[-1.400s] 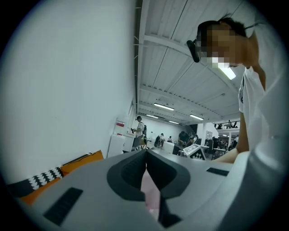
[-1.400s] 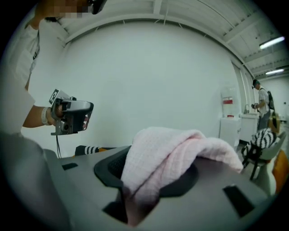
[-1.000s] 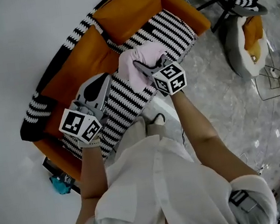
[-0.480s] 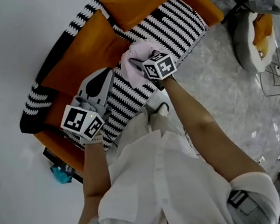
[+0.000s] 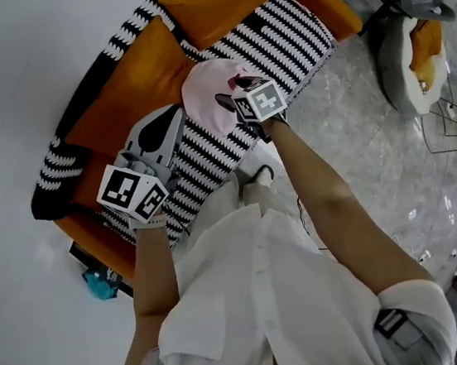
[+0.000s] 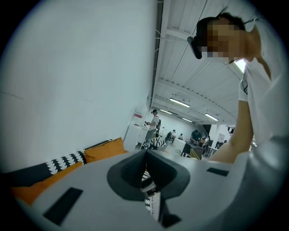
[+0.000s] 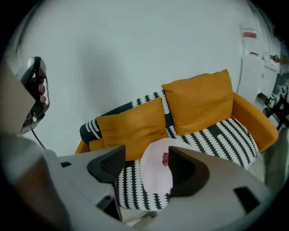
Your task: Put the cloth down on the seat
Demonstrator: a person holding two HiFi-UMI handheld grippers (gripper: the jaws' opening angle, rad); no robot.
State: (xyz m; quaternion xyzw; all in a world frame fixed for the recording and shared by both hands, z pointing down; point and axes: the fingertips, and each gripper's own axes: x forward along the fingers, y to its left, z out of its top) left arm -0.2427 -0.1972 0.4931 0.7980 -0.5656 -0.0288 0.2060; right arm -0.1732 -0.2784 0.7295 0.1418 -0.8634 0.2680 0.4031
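Open room, plain white wall [image 5: 0, 99] behind, pale marbled floor [image 5: 356, 136] off to the right. Against the wall, an orange sofa [image 7: 253, 118] with two orange back cushions [image 7: 198, 101] and a black-and-white striped seat [image 5: 292, 31]. On that seat, near its middle and close to the foot of the cushions, the pink cloth [image 5: 205, 97]: spread fairly flat, somewhat longer from front to back than across, apparently resting on the stripes already. Straight ahead of and just below the right gripper [image 7: 146, 159], seen through its wide-parted jaws; touching the right-hand jaw or not, cannot tell. Much nearer to that hand than to the left gripper [image 6: 145, 168], held aside over the seat's other end, jaws pressed together on nothing. Probably only calls for drawing the right gripper clear.
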